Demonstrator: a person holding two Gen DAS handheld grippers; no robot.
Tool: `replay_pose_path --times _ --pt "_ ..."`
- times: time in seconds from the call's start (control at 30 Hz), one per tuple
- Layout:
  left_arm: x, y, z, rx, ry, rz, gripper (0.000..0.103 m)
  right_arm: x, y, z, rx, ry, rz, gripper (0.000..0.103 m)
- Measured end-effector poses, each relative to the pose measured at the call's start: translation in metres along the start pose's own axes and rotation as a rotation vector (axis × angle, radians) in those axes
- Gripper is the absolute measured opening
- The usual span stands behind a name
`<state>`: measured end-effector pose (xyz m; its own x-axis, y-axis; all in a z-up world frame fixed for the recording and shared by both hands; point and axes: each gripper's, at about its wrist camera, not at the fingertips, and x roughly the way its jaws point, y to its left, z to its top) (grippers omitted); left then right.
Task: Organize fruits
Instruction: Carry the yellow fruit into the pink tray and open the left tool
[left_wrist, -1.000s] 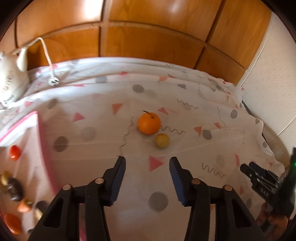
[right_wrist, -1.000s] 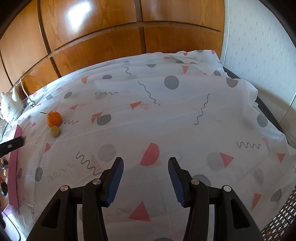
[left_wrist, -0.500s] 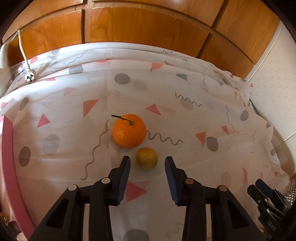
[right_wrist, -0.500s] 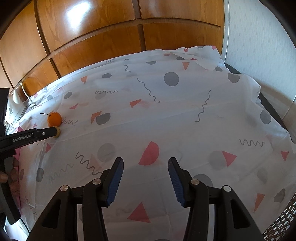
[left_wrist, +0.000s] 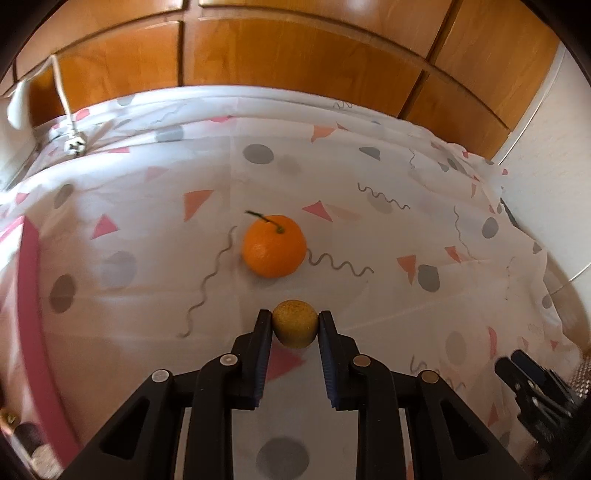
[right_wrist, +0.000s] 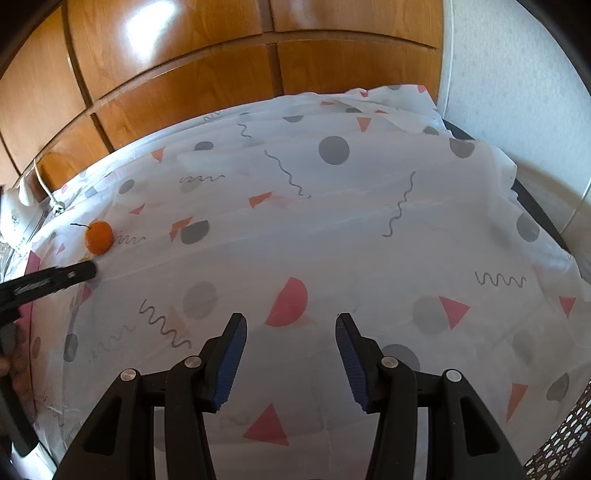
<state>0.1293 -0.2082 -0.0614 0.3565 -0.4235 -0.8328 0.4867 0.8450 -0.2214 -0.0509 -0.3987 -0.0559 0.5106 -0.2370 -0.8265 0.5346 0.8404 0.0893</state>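
A small yellow-green fruit (left_wrist: 295, 323) lies on the patterned tablecloth (left_wrist: 369, 177). My left gripper (left_wrist: 295, 322) is shut on it, both pads touching its sides. An orange (left_wrist: 274, 245) with a green stem sits just beyond it, apart from the fingers. In the right wrist view the orange (right_wrist: 98, 236) is at the far left, with the left gripper (right_wrist: 88, 269) just in front of it; the small fruit is hidden there. My right gripper (right_wrist: 291, 325) is open and empty over the cloth.
A pink-rimmed tray (left_wrist: 31, 295) lies at the left edge with small items (left_wrist: 22, 432) at its near corner. A white cord and plug (left_wrist: 74, 142) lie at the back left. Wooden panels (left_wrist: 295, 55) stand behind. The right gripper shows at lower right (left_wrist: 535, 384).
My left gripper moved forward around the small yellow-green fruit and closed on it. The right gripper has stayed put and open.
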Motion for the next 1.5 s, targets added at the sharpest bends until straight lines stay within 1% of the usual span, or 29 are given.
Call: replay_pose_path --times 0.1,0.3,0.4,0.5,0.63,0.83,0.97,1.3,1.43,1.47,1.5 --pt "-0.018 0.009 -0.005 -0.017 -0.021 0.006 0.025 -0.001 -0.002 -0.001 0.004 -0.008 -0.010 0.051" --pt "-0.064 0.035 -0.015 -0.068 -0.111 0.042 0.025 -0.001 -0.001 -0.004 0.004 -0.012 -0.016 0.051" --pt "-0.086 0.056 -0.022 -0.111 -0.150 0.079 0.025 -0.001 0.000 -0.006 0.000 -0.015 -0.021 0.051" --pt "-0.108 0.080 -0.032 -0.149 -0.197 0.144 0.025 -0.002 0.001 -0.007 -0.001 -0.019 -0.023 0.051" --pt "-0.129 0.109 -0.043 -0.201 -0.231 0.202 0.025 -0.003 0.004 -0.010 -0.009 -0.019 -0.023 0.051" --pt "-0.135 0.144 -0.056 -0.277 -0.236 0.267 0.025 -0.004 0.007 -0.013 -0.018 -0.022 -0.030 0.051" --pt "-0.131 0.157 -0.065 -0.311 -0.224 0.283 0.025 -0.005 0.008 -0.014 -0.020 -0.023 -0.038 0.051" --pt "-0.126 0.176 -0.081 -0.390 -0.212 0.318 0.026 -0.009 0.009 -0.015 -0.029 -0.026 -0.051 0.051" --pt "-0.126 0.179 -0.085 -0.406 -0.211 0.325 0.026 -0.011 0.011 -0.015 -0.036 -0.029 -0.052 0.051" --pt "-0.127 0.179 -0.086 -0.408 -0.210 0.325 0.027 -0.011 0.011 -0.015 -0.037 -0.030 -0.052 0.051" --pt "-0.127 0.179 -0.087 -0.410 -0.211 0.325 0.030 -0.011 0.012 -0.015 -0.038 -0.031 -0.052 0.051"
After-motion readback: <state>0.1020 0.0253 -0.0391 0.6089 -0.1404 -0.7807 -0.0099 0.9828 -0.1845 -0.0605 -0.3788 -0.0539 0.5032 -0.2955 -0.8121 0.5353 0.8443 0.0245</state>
